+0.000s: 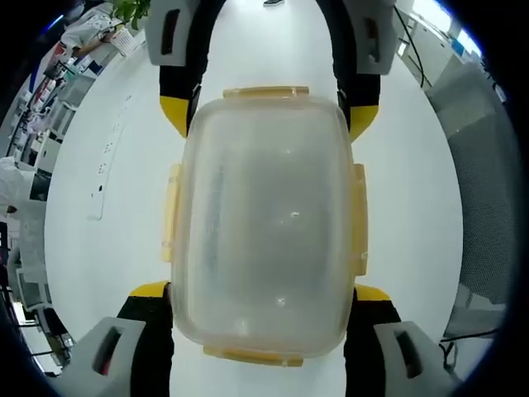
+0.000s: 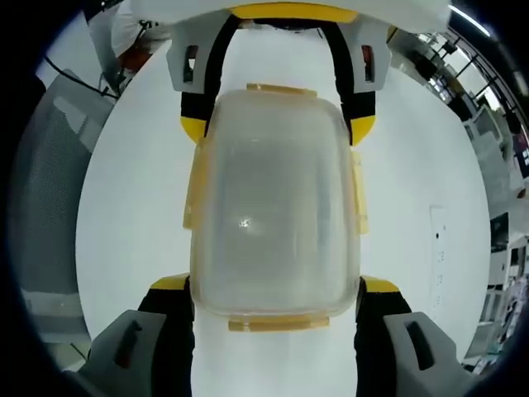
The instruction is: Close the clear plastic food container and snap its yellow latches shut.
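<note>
Nearest us, the left gripper (image 1: 260,310) has its two jaws spread wide on either side of the near end of the container (image 1: 264,227); the right gripper (image 2: 277,302) straddles the opposite end likewise, whether touching we cannot tell. One clear container lies on the white table (image 1: 107,248), its long axis running between our two grippers, both equally near. We count four yellow latches (image 1: 266,92), one per side.

A white table (image 1: 430,215) carries the clear container (image 1: 264,223); a white power strip (image 1: 106,165) lies near the container.
</note>
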